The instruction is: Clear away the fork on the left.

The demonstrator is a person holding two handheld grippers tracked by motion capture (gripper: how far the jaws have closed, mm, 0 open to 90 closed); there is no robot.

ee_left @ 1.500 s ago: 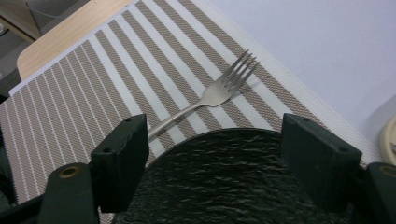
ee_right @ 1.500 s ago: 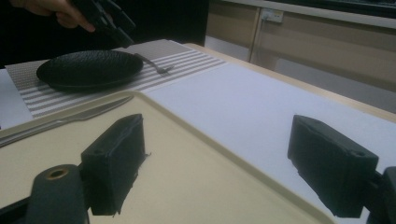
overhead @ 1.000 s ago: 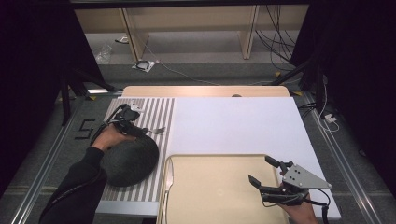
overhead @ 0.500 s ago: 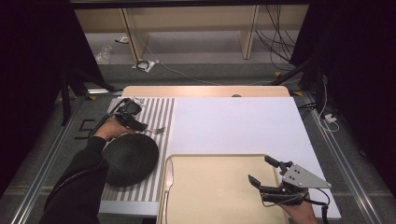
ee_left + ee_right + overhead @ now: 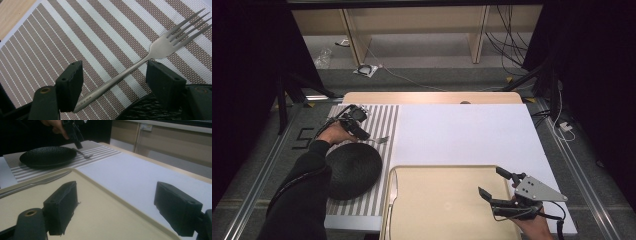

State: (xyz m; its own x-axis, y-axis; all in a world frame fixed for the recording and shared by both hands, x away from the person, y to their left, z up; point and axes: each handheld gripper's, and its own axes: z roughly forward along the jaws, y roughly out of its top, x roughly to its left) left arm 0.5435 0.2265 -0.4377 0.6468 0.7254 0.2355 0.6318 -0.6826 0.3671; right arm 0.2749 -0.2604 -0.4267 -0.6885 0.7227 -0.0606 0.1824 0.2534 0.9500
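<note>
Left tool (image 5: 112, 85), jaws wide but just been closing, straddles the fork (image 5: 140, 67) lying on the striped mat (image 5: 384, 120) at the black plate's (image 5: 354, 172) 12 o'clock, nothing pinched yet, so next it probably squeezes the handle; right tool (image 5: 496, 182) hovers open and empty over the tray (image 5: 437, 210).

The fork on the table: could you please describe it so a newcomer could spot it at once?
Find the striped placemat at the table's left. Beyond the black plate lies the fork, between the left tongs' open jaws. It alone is slim, silver and four-pronged there.

Fork (image 5: 140, 65) handle stamp unreadable (too small).
</note>
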